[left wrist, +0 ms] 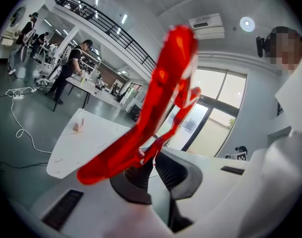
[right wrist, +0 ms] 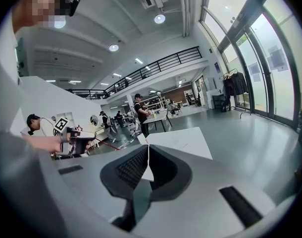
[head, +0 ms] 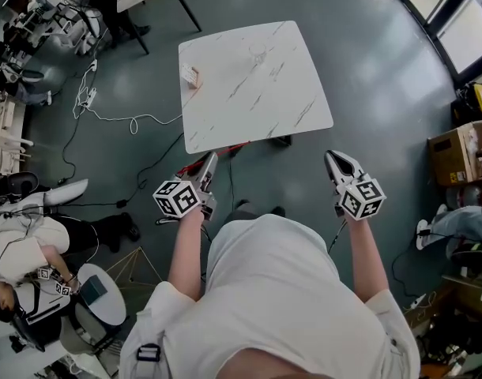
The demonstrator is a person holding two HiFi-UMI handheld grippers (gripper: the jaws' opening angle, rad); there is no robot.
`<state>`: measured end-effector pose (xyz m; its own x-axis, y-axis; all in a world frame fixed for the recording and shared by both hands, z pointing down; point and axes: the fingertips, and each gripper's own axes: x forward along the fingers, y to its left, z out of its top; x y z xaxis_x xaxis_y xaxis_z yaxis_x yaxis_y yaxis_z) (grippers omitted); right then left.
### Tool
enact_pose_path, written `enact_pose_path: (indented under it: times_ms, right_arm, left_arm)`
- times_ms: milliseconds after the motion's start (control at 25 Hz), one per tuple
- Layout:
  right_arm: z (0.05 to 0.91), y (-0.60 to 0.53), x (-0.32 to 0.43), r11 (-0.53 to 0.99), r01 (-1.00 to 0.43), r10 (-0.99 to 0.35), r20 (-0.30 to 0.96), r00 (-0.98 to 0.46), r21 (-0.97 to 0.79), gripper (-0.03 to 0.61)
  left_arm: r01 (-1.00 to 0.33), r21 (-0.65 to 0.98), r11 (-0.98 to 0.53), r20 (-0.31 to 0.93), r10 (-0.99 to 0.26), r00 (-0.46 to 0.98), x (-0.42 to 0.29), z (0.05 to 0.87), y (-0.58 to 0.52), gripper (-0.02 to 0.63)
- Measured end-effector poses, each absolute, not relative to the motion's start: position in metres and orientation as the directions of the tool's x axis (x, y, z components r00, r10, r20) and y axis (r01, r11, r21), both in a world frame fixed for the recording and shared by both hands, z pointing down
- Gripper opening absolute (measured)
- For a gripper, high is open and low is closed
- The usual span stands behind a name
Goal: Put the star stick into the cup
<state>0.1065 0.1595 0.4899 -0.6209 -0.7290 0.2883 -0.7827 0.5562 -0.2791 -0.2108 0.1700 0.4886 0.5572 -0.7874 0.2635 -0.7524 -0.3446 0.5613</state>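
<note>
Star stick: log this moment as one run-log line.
left gripper: shut on star stick | right gripper: shut, empty | table: ahead of both grippers

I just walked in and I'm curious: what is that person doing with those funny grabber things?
A person stands a little back from a white marble-look table, with a gripper in each hand. The left gripper is clamped on a red star stick, which pokes up past its jaws. The right gripper is shut and holds nothing. Something faint and clear, possibly the cup, stands toward the table's far side. The stick is not in it yet.
</note>
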Motion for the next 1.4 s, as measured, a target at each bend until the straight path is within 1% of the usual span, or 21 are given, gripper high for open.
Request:
enact_pose_path:
  times_ms: [320, 680, 1000, 1400]
  right_arm:
    - [0.509, 0.168, 0.114, 0.554, -0.773, -0.707, 0.316, -0.633, -0.308, 0.026]
    - [0.518, 0.15, 0.117, 0.55, -0.772, -0.698, 0.332, -0.634, -0.318, 0.026]
    - [0.521, 0.108, 0.112, 0.541, -0.773, -0.698, 0.336, -0.632, -0.331, 0.026]
    - [0.526, 0.045, 0.093, 0.536, -0.775, -0.691, 0.355, -0.63, -0.334, 0.026]
  left_arm:
    - [-0.756, 0.558, -0.343, 0.272, -0.785, 0.556, -0.187, 0.491, 0.178, 0.023]
    - [-0.752, 0.569, -0.333, 0.281, -0.78, 0.558, -0.183, 0.499, 0.16, 0.023]
    - [-0.748, 0.575, -0.332, 0.274, -0.784, 0.558, -0.191, 0.501, 0.118, 0.025]
    - [-0.743, 0.59, -0.316, 0.304, -0.766, 0.567, -0.21, 0.519, 0.052, 0.023]
